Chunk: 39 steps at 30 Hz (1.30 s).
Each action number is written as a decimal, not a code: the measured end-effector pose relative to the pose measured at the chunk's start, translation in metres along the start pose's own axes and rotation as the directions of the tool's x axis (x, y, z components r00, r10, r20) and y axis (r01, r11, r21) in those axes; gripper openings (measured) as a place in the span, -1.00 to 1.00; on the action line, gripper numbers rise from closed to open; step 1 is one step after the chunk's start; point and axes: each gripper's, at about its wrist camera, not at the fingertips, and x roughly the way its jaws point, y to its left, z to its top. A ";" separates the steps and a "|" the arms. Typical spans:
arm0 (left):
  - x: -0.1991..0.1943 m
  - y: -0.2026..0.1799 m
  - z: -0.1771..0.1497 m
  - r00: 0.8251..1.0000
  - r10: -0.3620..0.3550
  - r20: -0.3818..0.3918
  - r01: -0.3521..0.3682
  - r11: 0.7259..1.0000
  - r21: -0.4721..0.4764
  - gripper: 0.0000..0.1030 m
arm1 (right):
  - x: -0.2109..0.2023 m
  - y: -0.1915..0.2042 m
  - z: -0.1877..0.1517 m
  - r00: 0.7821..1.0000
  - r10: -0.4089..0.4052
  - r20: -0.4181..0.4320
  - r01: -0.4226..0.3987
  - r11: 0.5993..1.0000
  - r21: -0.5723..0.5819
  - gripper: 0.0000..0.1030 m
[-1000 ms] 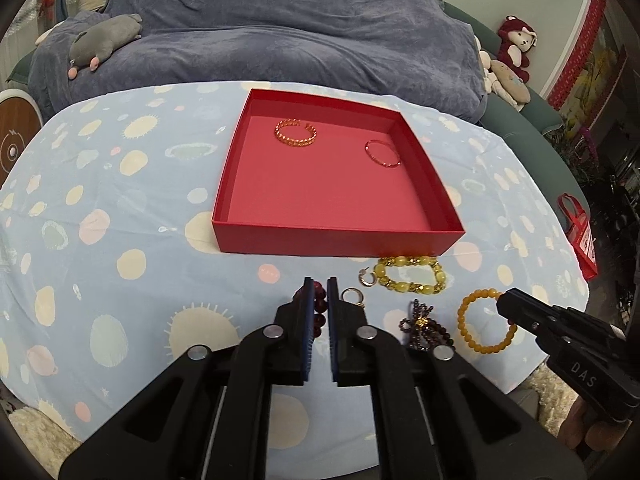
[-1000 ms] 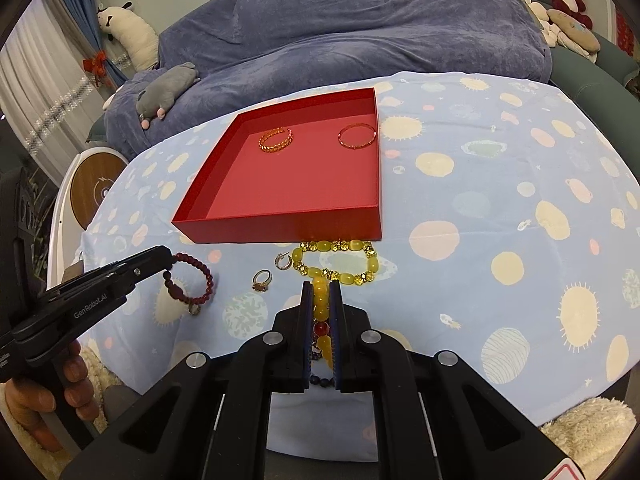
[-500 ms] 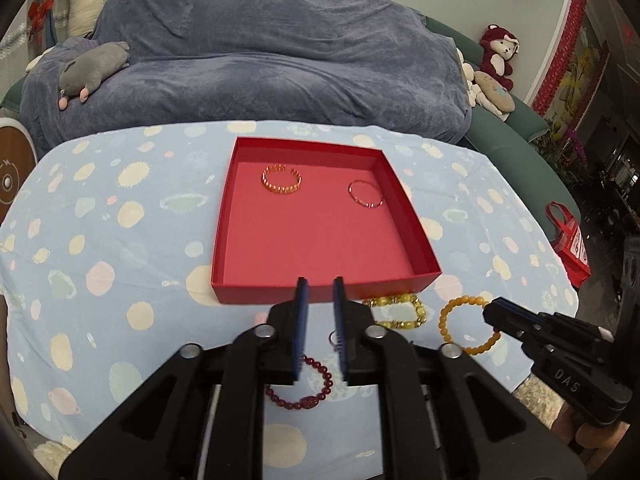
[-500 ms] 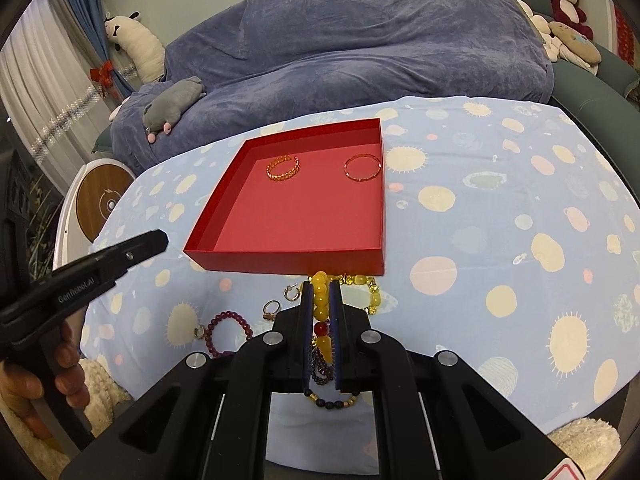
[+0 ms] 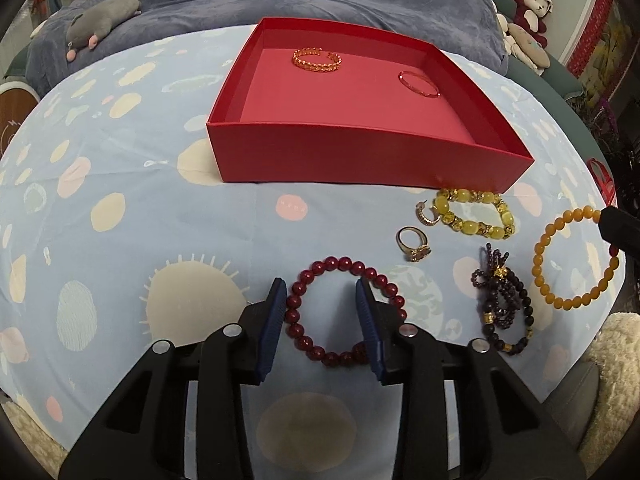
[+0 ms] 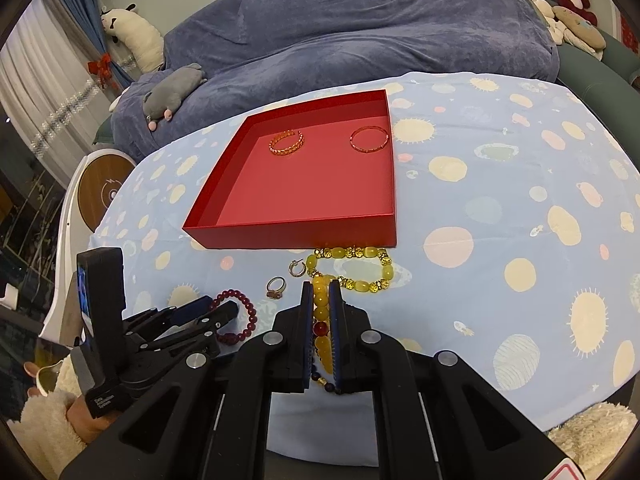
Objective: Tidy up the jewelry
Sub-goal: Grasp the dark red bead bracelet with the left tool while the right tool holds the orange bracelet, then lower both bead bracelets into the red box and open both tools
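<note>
A red tray [image 5: 360, 156] [image 6: 296, 232] holds a gold chain bracelet [image 5: 317, 59] and a thin red bangle [image 5: 418, 84]. My left gripper [image 5: 320, 292] is open just above the cloth, its fingers either side of the left part of a dark red bead bracelet [image 5: 344, 264] that lies flat. My right gripper [image 6: 321, 292] is shut on an orange bead bracelet [image 6: 320, 312], which also shows in the left wrist view [image 5: 576, 256]. A yellow bead bracelet [image 5: 472, 216], a gold ring [image 5: 412, 244], a small earring [image 5: 426, 214] and a dark purple bracelet [image 5: 500, 308] lie in front of the tray.
A light blue spotted cloth [image 5: 140, 208] covers the round table. A blue-covered sofa [image 6: 360, 24] with a grey plush toy [image 6: 172, 94] stands behind it. The table's near edge is close under both grippers.
My left gripper has opened and dropped low around the dark red bracelet. My right gripper stays shut on the orange bracelet and has barely moved.
</note>
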 end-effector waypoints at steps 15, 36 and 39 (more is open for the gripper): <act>-0.026 0.003 0.015 0.998 -0.027 0.060 0.028 0.999 -0.027 -0.86 | 0.002 0.000 0.000 1.000 0.003 -0.002 -0.003 1.000 0.006 -0.85; -0.091 -0.040 0.150 0.942 -0.202 0.267 0.186 0.979 0.085 -0.86 | 0.018 0.026 0.110 0.991 0.089 0.100 -0.079 0.992 -0.097 -0.85; -0.069 -0.037 0.172 0.943 -0.211 0.258 0.199 0.977 0.075 -0.86 | 0.043 0.027 0.129 0.991 0.106 0.080 -0.099 0.991 -0.090 -0.85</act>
